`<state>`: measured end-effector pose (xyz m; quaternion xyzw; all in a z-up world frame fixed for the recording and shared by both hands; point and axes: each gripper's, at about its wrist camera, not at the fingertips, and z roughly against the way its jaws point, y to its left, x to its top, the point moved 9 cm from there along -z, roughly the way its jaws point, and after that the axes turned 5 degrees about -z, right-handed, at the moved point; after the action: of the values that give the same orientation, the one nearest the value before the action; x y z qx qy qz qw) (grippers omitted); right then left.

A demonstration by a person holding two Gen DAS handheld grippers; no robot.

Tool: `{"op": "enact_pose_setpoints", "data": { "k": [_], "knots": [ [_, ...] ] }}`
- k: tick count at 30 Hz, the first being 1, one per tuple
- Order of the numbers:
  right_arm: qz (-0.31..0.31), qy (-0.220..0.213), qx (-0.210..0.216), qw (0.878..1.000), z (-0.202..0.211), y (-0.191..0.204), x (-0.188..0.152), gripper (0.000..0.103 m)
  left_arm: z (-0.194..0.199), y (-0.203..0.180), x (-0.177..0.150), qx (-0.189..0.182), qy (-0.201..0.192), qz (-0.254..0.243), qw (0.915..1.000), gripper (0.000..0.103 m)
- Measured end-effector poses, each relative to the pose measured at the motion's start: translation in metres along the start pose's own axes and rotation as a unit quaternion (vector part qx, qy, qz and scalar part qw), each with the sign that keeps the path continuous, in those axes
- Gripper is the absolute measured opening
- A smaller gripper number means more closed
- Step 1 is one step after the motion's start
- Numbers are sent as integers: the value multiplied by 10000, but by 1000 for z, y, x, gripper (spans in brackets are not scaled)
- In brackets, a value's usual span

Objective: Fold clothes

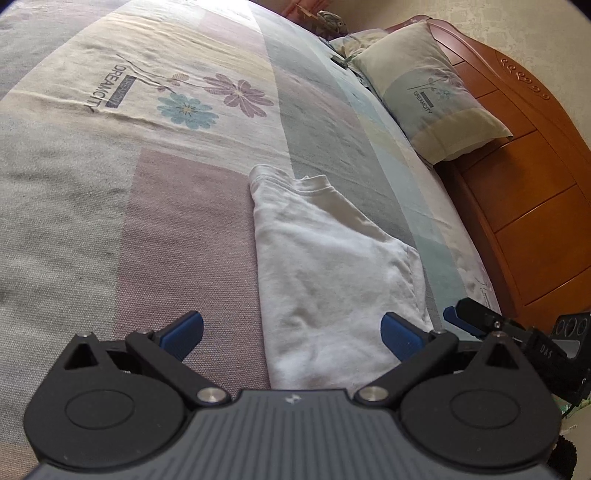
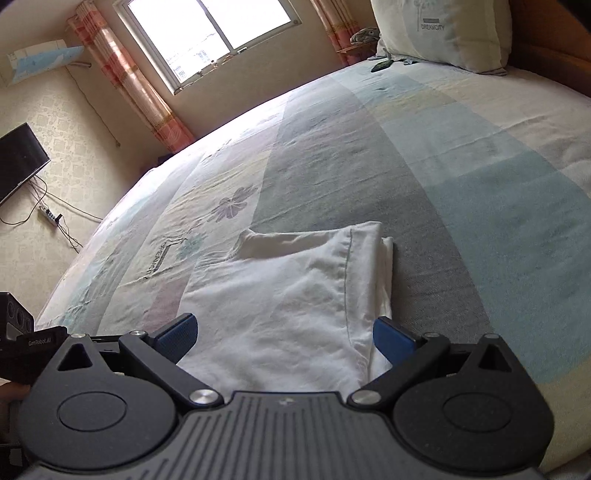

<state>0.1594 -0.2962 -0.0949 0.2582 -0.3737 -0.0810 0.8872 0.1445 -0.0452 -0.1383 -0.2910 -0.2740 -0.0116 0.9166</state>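
Over the near edge of the bed, the left tongs (image 1: 291,334) hover with their blue pads spread wide apart, gripping nothing; the right pad sits over the near corner of the white shirt (image 1: 332,266), the left pad over the mauve patch of the bedspread (image 1: 177,229). The right tongs (image 2: 284,336) are likewise wide apart and empty, straddling the near end of the same white shirt (image 2: 291,295), which lies partly folded on the bedspread (image 2: 424,184), with a hemmed panel laid over its right side. In the left wrist view the right tongs (image 1: 452,315) show just beside the shirt's right edge. The shirt rests flat, running away from both cameras toward the middle of the bed. Beyond it, a pillow (image 1: 428,88) leans against the wooden headboard (image 1: 517,192). In the right wrist view a window (image 2: 210,29) with striped curtains (image 2: 129,70) stands across the room, and a dark screen (image 2: 18,162) hangs on the wall.
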Motion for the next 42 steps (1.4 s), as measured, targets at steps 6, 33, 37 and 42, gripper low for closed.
{"op": "enact_pose_setpoints", "data": {
  "k": [6, 33, 37, 42],
  "knots": [
    [504, 340, 3, 9982, -71, 15, 14, 103, 14, 12, 10, 97, -176, 38, 9998, 102],
    [1599, 648, -219, 9848, -97, 56, 35, 103, 29, 12, 17, 133, -285, 31, 9995, 102],
    [728, 890, 18, 9934, -49, 24, 9, 103, 23, -1, 8, -11, -167, 27, 9999, 102],
    [-1, 1196, 770, 9898, -5, 26, -31, 103, 23, -10, -2, -1, -44, 51, 10000, 102]
  ]
}}
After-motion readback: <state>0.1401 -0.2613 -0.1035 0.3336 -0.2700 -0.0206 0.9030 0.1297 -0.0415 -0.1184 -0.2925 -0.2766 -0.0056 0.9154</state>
